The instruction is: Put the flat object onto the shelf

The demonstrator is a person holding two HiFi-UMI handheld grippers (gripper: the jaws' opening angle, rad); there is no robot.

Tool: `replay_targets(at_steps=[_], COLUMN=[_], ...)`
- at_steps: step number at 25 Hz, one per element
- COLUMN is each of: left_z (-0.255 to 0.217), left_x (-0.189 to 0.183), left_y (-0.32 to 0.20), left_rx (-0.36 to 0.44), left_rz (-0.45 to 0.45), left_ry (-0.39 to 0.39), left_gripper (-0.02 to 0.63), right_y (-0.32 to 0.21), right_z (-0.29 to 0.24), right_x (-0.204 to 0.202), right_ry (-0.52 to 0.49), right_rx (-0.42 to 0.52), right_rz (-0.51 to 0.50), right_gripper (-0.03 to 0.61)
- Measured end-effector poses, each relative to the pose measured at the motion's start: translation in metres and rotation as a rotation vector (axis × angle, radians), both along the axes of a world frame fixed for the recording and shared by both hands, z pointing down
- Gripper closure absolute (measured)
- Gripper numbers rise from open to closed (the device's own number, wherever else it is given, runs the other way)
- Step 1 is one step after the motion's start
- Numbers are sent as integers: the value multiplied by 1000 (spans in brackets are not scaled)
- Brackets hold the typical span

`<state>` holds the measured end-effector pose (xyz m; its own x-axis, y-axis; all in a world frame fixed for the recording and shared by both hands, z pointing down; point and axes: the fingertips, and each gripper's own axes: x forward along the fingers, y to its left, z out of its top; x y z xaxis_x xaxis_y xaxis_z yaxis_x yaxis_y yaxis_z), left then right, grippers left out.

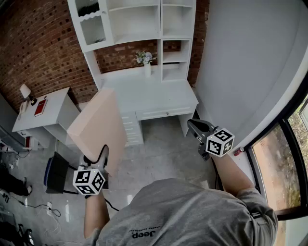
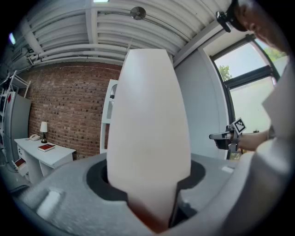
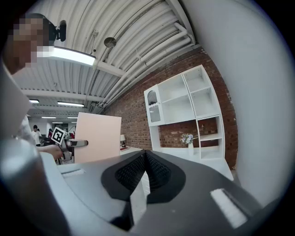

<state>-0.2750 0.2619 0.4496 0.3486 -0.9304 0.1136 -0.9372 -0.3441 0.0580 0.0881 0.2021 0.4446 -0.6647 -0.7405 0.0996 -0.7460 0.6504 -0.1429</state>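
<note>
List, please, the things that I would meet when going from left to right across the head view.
Table lamp → red book → flat board → vase of flowers → right gripper → window.

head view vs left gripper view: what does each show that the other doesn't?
Head view only: the white desk, the vase of flowers on it, the floor, and the marker cube of the left hand-held gripper.
Left gripper view only: the ribbed ceiling with its round lamp, and the jaws clamped on the lower edge of the flat board.
Both: the flat board, the right hand-held gripper, the brick wall, and the side table with a red book.
</note>
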Motion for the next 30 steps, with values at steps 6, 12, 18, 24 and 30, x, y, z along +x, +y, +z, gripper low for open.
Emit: replay_targets(at_steps=[6, 12, 18, 24, 30], left_z=[0, 1, -3, -4, -5], left_x=[3, 17, 42, 87, 133], left_y=[0, 0, -4, -3, -8], left_rx=[-2, -7, -12, 0, -14], left_rz=[7, 6, -6, -22, -18], left_ry=[-1, -5, -6, 2, 19], left_gripper=[350, 350, 350, 350, 350], right_y=[0, -4, -11, -9, -10], right_z=[0, -1, -9, -13, -19], right_x=[0, 10, 30, 70, 108], right_ry=[1, -4, -7, -10, -9], right_rx=[1, -1, 8, 23, 33], right_rz=[-2, -14, -25, -52, -79], right_gripper=[571, 571, 570, 570, 569])
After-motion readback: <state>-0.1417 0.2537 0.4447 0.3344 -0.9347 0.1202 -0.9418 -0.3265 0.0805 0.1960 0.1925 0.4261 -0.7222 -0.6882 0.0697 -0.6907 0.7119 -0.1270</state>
